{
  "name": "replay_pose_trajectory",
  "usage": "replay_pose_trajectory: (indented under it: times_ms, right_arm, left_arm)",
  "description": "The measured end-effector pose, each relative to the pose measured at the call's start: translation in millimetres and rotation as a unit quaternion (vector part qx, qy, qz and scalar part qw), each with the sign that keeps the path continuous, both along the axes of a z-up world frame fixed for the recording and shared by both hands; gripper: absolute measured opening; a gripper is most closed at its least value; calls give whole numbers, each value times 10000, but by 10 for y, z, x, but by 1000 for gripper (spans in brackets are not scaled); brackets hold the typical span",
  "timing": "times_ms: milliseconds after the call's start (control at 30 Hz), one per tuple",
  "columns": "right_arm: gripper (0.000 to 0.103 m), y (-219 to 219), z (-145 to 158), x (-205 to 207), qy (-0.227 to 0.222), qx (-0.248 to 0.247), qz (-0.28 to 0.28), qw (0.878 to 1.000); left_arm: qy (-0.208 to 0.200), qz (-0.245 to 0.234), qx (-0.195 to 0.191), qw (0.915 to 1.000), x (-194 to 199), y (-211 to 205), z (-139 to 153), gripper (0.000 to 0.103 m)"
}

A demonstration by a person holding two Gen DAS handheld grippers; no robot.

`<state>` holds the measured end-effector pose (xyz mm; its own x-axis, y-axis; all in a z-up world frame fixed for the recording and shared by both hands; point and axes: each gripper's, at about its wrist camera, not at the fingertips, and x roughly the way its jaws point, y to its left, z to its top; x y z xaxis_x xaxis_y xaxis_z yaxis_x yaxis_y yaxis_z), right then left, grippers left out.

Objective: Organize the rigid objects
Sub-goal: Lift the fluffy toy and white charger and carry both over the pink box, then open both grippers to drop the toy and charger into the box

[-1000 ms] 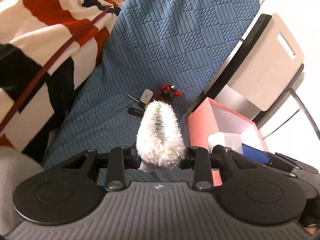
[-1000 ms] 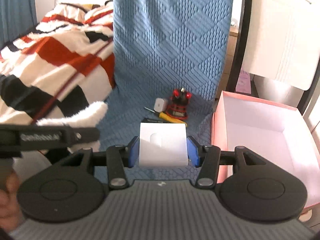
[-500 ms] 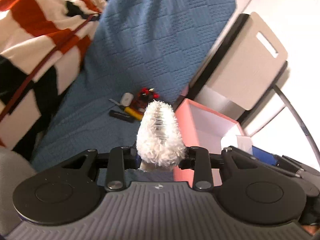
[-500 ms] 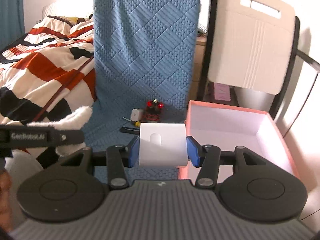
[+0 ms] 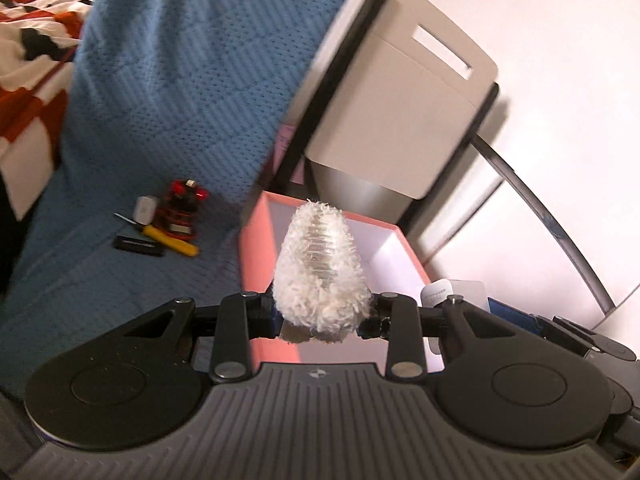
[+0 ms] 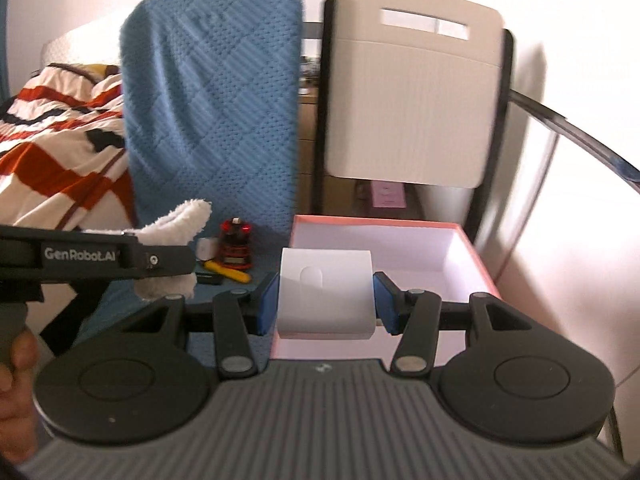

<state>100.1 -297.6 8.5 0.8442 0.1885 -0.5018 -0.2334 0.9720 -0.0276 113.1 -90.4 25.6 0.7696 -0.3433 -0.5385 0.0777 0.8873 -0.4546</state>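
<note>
My left gripper [image 5: 320, 318] is shut on a white fluffy object [image 5: 320, 272] and holds it over the near left edge of the pink box [image 5: 250, 248]. It also shows in the right wrist view [image 6: 176, 232]. My right gripper [image 6: 326, 300] is shut on a white box [image 6: 326, 292], held above the near rim of the pink box [image 6: 468, 248], whose white inside shows nothing in it. On the blue cover [image 5: 100, 280] lie a red gadget [image 5: 182, 210], a white charger [image 5: 145, 208], a yellow-handled screwdriver [image 5: 172, 241] and a black bar [image 5: 138, 246].
A white-backed chair [image 6: 412, 100] stands behind the pink box. A blue-covered chair back [image 6: 212, 100] rises on the left. A striped red, white and black blanket [image 6: 52, 128] lies far left. A white wall [image 5: 560, 80] is on the right.
Both grippers have moved back and to the right, toward the pink box, with their objects still held. The box now sits right ahead of both, and the small items have fallen to the left.
</note>
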Motion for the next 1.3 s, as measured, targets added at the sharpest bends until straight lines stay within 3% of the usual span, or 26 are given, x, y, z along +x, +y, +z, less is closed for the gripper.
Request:
replay_pose_trajectory:
  times_ms: [433, 733, 1033, 1300]
  right_arm:
    - [53, -543, -252, 290, 337, 86, -505, 9981]
    - [53, -755, -604, 809, 957, 38, -611, 9935]
    - [53, -888, -1081, 1209, 1653, 200, -759, 9831]
    - [54, -945, -1298, 1376, 1940, 240, -843, 9771]
  left_arm:
    - [300, -540, 69, 9981, 522, -672, -239, 38]
    - [873, -891, 118, 9921, 1106, -1042, -654, 38]
    - [1376, -970, 286, 9853, 1561, -1153, -1054, 38]
    - [1540, -823, 312, 9841, 1650, -1101, -1237, 43]
